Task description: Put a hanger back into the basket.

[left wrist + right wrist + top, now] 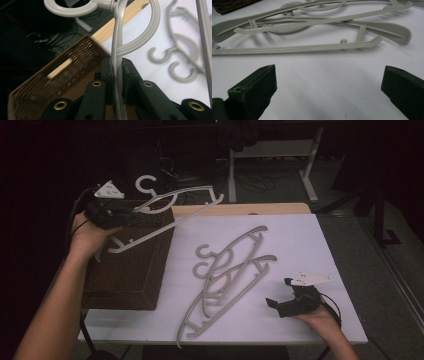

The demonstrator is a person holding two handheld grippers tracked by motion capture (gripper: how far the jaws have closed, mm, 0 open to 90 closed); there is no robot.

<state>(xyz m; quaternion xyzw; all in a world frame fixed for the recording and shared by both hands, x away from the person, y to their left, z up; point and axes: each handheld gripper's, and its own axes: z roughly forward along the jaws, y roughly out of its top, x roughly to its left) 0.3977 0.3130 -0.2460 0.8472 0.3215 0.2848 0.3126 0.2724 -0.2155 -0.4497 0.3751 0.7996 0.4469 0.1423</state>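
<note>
The left gripper (131, 215), raised over the basket (130, 270), pinches a hanger (170, 212); the right gripper (280, 295) rests low, jaws spread.

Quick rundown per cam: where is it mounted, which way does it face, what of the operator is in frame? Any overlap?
High view: above the person's side, looking forward and down on the white table; both forearms, left gripper, right gripper.
Left gripper view: rides the left gripper, looks along jaws clamped on the held hanger, over the wicker basket.
Right gripper view: rides the right gripper, low over the table, open jaws facing the two lying hangers.
Shared: all views show the lying hangers.
</note>
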